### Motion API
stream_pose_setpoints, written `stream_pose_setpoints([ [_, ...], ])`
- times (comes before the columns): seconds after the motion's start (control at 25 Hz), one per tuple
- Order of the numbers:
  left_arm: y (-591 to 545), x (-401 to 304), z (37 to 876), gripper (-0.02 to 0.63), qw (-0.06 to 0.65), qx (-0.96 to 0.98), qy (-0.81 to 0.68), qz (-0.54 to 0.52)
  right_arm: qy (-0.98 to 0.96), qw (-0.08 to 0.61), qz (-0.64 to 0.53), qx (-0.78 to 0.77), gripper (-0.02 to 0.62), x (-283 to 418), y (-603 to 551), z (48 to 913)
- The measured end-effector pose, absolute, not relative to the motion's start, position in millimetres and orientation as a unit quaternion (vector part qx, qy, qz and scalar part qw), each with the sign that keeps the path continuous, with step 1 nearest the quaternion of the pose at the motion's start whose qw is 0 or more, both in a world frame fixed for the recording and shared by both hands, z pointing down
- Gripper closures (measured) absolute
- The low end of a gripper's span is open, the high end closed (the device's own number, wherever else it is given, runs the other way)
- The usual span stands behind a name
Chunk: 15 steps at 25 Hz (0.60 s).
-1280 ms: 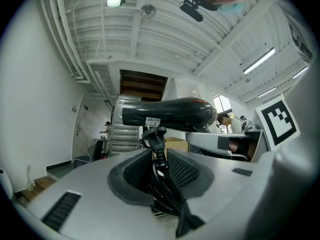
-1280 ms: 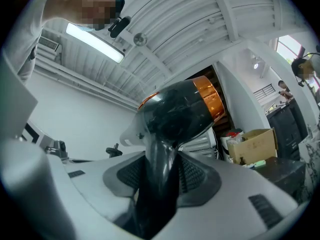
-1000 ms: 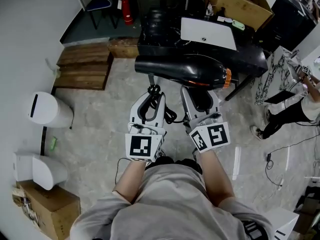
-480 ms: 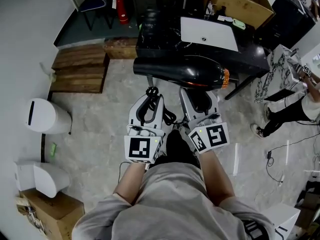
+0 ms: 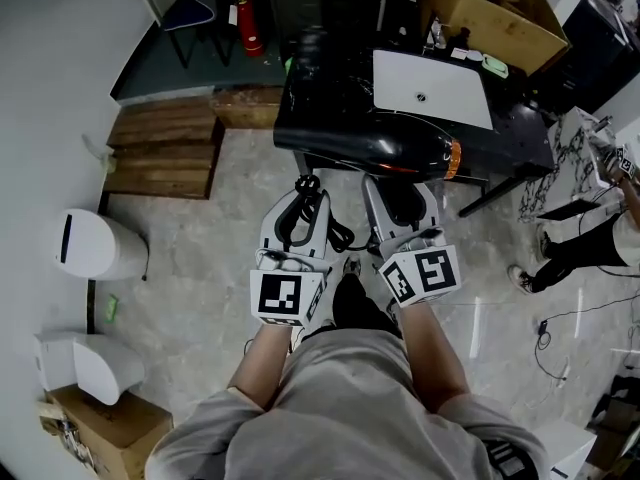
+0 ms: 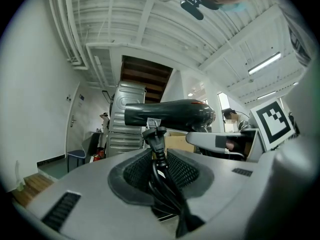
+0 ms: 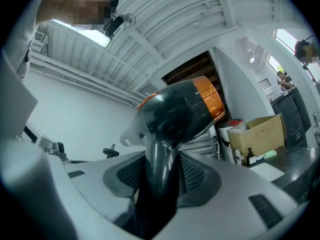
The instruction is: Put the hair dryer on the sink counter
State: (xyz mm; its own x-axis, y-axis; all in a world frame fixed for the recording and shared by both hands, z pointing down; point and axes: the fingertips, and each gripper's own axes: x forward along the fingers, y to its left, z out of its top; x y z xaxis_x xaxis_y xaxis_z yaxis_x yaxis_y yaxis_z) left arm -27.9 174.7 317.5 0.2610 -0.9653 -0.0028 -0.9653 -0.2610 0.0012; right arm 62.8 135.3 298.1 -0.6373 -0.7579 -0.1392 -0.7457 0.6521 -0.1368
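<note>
A black hair dryer [image 5: 385,148] with an orange ring hangs level over the front edge of the glossy black sink counter [image 5: 325,88], which carries a white basin [image 5: 432,88]. My right gripper [image 5: 400,196] is shut on the dryer's handle [image 7: 160,176]; the barrel [image 7: 182,111] rises above the jaws. My left gripper [image 5: 303,198] is shut on the dryer's coiled black cord [image 6: 161,176], with the plug [image 6: 155,134] sticking up past the pads. From the left gripper view the dryer [image 6: 170,114] shows side-on just ahead.
Wooden pallets [image 5: 165,148] lie on the floor at the left, with a white bin [image 5: 100,246] nearer me. A cardboard box [image 5: 490,8] stands behind the counter and a red extinguisher [image 5: 248,23] at the back. A person [image 5: 590,238] stands at the right.
Both grippers have carried the dryer and cord forward; the counter has come closer, so the dryer now overlaps its front edge. Neither grip has changed.
</note>
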Motion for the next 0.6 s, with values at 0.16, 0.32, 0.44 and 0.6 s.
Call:
stream_pose_setpoints([
  [0.16, 129.8, -27.0, 319.6, 0.503, -0.006, -0.791, 0.612, 0.001, 0.906, 0.087, -0.038, -0.412, 0.41, 62.5, 87.2, 299.5],
  [0.32, 85.2, -30.3, 320.7, 0.503, -0.017, -0.785, 0.62, -0.005, 0.905, 0.084, -0.06, -0.413, 0.41, 60.8, 37.0, 303.2],
  [0.44, 53.0, -35.9, 324.3, 0.503, -0.031, -0.78, 0.624, -0.011, 0.907, 0.083, -0.069, -0.408, 0.41, 55.8, 2.6, 305.1],
  [0.6, 19.7, -47.4, 325.6, 0.503, -0.044, -0.771, 0.635, -0.017, 0.905, 0.085, -0.085, -0.408, 0.41, 50.7, -33.3, 306.2],
])
